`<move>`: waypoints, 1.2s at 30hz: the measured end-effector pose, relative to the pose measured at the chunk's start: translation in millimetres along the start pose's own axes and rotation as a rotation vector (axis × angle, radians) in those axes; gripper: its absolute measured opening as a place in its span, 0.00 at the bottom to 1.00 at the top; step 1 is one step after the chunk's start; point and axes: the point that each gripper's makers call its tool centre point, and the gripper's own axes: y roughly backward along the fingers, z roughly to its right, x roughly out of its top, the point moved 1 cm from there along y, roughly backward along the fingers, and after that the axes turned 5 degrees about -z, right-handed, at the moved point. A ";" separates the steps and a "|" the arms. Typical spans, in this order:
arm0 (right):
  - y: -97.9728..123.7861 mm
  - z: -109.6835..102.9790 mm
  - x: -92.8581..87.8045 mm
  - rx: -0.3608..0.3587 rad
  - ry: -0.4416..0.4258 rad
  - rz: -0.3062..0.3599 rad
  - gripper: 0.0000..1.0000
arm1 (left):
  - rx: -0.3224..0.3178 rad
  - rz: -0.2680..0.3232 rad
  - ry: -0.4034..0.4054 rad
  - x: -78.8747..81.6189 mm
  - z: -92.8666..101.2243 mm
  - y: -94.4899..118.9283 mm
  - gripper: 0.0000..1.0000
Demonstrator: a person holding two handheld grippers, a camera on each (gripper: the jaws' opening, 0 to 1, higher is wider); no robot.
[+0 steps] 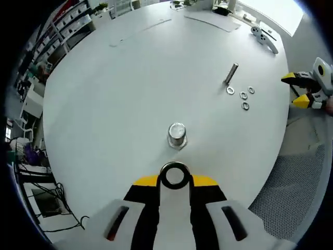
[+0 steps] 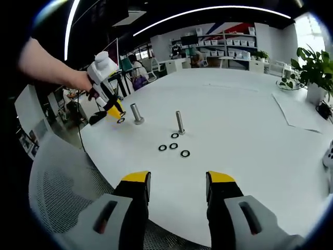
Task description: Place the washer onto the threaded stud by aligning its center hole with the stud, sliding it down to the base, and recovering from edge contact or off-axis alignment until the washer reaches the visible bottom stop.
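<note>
Left gripper (image 1: 175,180) jaws pinching washer (image 1: 175,175) near stud (image 1: 177,134), right gripper (image 2: 178,184) jaws wide — empty (spare washers (image 2: 174,146) ahead)

No readable text, labels, brands, numbers or signs found; shelf bins (image 2: 237,31) and papers on table (image 2: 304,112) too small and blurred for any marking to be read.

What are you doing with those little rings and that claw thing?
A person is putting washers onto studs. The left hand-held gripper pinches a silver metal washer, hovering just short of a short silver threaded stud standing on the white round table. The right hand-held gripper waits open near four spare silver washers beside a thinner metal stud.
</note>
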 end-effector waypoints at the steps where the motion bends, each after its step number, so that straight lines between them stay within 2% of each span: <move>1: 0.1 -0.1 -0.3 0.000 0.001 -0.002 0.45 | 0.003 0.009 -0.001 3.8 -1.3 3.4 0.19; 10: 0.2 -0.2 -0.1 0.001 0.006 -0.002 0.45 | -0.005 0.036 -0.040 27.4 -2.0 19.3 0.19; 16: 0.6 -0.3 1.1 -0.001 0.004 0.005 0.45 | -0.007 0.046 -0.065 39.0 -3.6 19.3 0.19; 21: 1.0 0.6 1.4 -0.006 0.000 0.007 0.45 | -0.015 0.023 -0.098 42.9 3.9 15.5 0.19; 36: 1.7 1.2 2.2 -0.008 -0.002 0.014 0.45 | -0.016 -0.011 -0.133 47.9 7.1 4.2 0.19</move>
